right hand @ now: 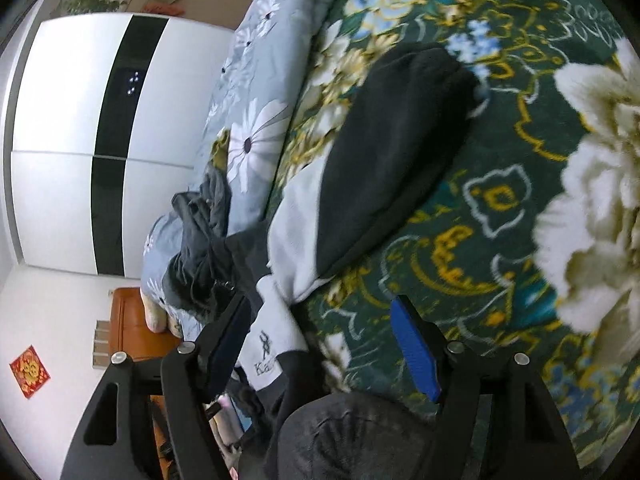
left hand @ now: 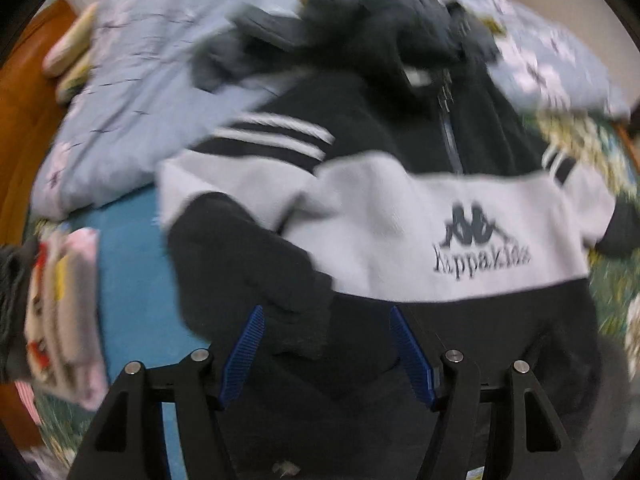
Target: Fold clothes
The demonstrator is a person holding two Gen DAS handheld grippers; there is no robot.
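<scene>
A black and white zip sweatshirt (left hand: 400, 208) with a dark chest logo lies front-up on the bed, its left sleeve folded across the body. My left gripper (left hand: 326, 320) is open just above the black cuff of that sleeve, with nothing pinched between its blue pads (left hand: 246, 350). In the right wrist view the other sleeve (right hand: 384, 152), black with a white upper part, stretches out over the green floral blanket (right hand: 500, 220). My right gripper (right hand: 320, 328) is open above the sweatshirt's edge and the blanket, holding nothing.
A heap of dark grey clothes (left hand: 360, 12) lies beyond the collar. A pale blue flowered quilt (left hand: 152, 80) covers the left. A folded stack of clothes (left hand: 64, 312) sits at the left on a blue sheet (left hand: 132, 280). A white wardrobe (right hand: 80, 140) and an orange headboard (right hand: 132, 328) show.
</scene>
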